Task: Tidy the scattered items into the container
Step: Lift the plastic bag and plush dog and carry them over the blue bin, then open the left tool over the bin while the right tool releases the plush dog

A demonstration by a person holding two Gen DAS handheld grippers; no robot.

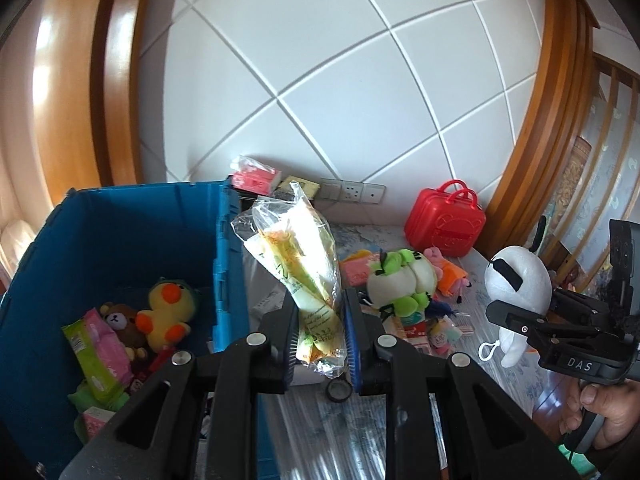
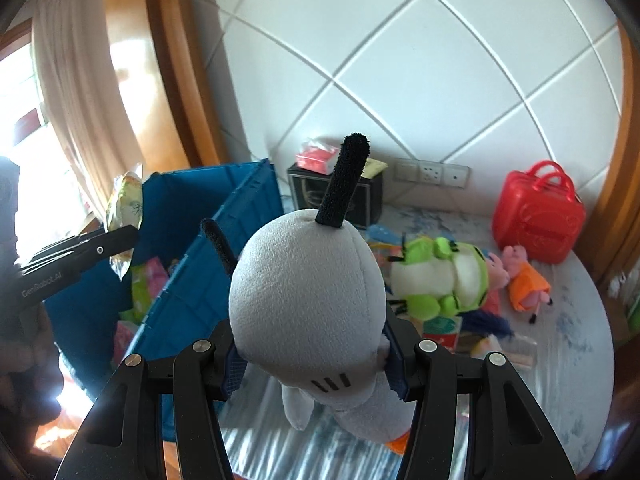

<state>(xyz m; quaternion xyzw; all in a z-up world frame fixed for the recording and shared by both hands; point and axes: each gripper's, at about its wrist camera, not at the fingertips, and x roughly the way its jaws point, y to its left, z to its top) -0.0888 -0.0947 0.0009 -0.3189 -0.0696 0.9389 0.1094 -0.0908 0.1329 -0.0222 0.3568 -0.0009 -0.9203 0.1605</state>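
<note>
Blue crate [image 1: 120,232] waits; left gripper [image 1: 320,344] clamps a snack bag [image 1: 296,260], right gripper [image 2: 316,368] clamps a white plush dog [image 2: 308,300], both lifted for dropping in.

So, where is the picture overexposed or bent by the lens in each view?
Left wrist view: sun glare washes out the top of the plastic bag in the left claw; wall lines bow. Right wrist view: the window at left is blown out; the blue crate edge curves.
</note>
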